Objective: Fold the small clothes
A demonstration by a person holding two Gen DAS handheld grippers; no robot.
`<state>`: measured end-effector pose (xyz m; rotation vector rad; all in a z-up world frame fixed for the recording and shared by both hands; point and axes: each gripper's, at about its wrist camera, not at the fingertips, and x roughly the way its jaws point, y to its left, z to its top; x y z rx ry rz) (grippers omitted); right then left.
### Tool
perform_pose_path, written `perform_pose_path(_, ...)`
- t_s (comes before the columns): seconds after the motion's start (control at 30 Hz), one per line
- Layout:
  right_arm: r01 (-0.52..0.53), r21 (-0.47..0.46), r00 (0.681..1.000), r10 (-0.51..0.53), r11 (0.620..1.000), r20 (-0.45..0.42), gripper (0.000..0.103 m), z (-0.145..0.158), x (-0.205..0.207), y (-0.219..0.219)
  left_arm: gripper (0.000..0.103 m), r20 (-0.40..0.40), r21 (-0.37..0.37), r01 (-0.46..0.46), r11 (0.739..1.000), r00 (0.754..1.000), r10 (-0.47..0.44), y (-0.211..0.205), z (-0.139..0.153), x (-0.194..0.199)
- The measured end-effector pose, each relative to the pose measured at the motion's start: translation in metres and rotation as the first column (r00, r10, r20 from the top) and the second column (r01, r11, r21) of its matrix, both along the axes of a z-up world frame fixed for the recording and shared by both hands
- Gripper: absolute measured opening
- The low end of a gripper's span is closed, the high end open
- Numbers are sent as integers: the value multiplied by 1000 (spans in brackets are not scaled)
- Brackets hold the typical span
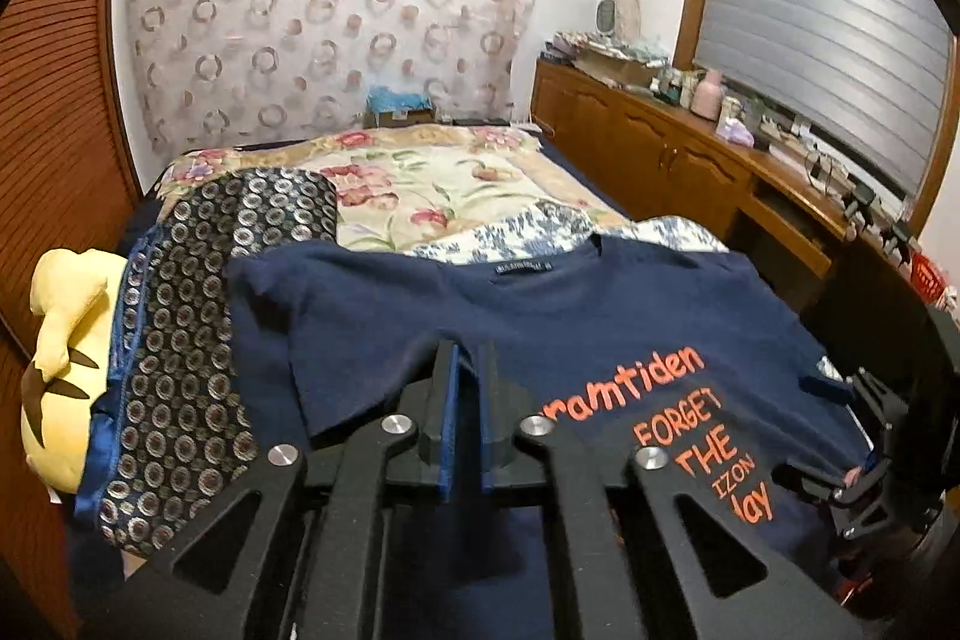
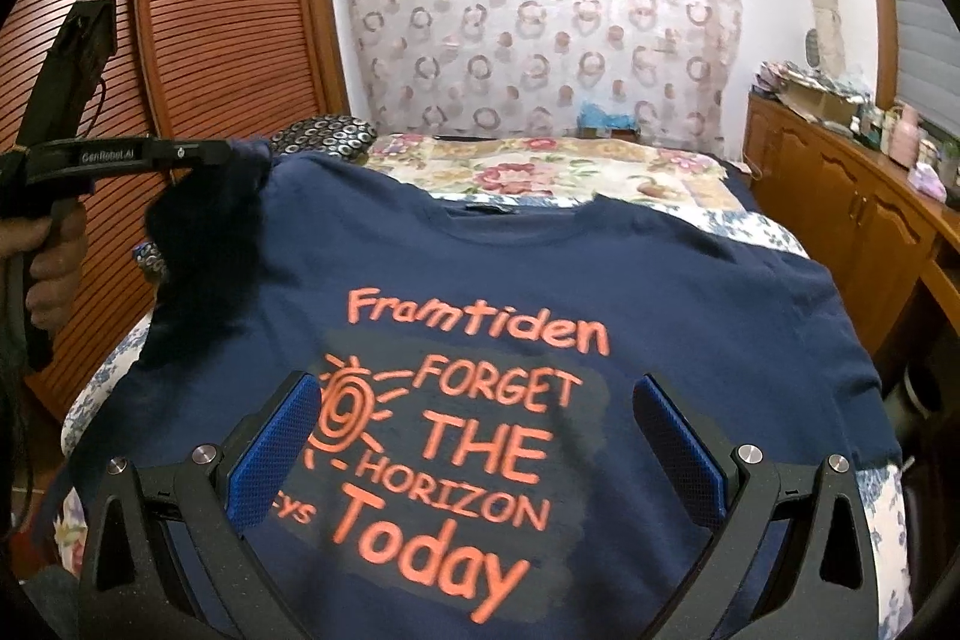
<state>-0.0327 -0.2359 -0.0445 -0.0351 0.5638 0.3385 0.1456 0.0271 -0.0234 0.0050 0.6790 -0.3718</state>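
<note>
Two grippers work over one navy T-shirt (image 2: 540, 280), which lies front-up on the bed, its orange print filling the lower middle of the right wrist view and its collar toward the far end. Nearest in that view, the right gripper (image 2: 477, 436) has its blue-padded fingers (image 2: 273, 448) spread wide apart, empty, hovering above the print. At the left edge of the same frame, the left gripper (image 2: 240, 154) is closed on a bunch of the shirt's sleeve or shoulder cloth and lifts it clear of the bed; in its own view the two fingers stand nearly together with dark fabric right at them, lower centre.

Judging by how it drapes and bunches, the shirt is light, soft and limp: it will sag and crease wherever it is unsupported, and a pinch near an edge or seam should hold better than one on the flat middle. A sensible second grasp looks to be the hem or the opposite shoulder, so the fold stays square.

Beside the shirt, left of centre in the left wrist view, lies a circle-patterned cloth (image 1: 180, 340), with a yellow plush toy (image 1: 60, 358) at the frame's left edge. Farther off spreads a floral bedspread (image 1: 420, 184), then a ring-patterned curtain (image 1: 330, 10) at the top, and a wooden dresser (image 1: 690, 160) at the right.
</note>
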Motion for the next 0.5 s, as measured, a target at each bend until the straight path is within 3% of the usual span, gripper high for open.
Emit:
perform_pose_path(0.13,6,-8,1000,-6,1000,-10,103,1,0,7,36,-2,-38,-7,999,1000,6,6,-1,-10)
perform_pose_path(0.27,-3,-6,1000,3,1000,-14,103,4,3,16,44,11,-42,-42,998,999,42,22,0,-19)
perform_pose_path(0.33,-16,-12,1000,16,1000,-13,103,4,4,22,56,13,-33,-62,998,998,62,29,-2,-23)
perform_pose_path(0.5,-93,-32,996,93,995,-8,98,10,16,44,75,3,-26,-103,994,995,103,52,-13,-30)
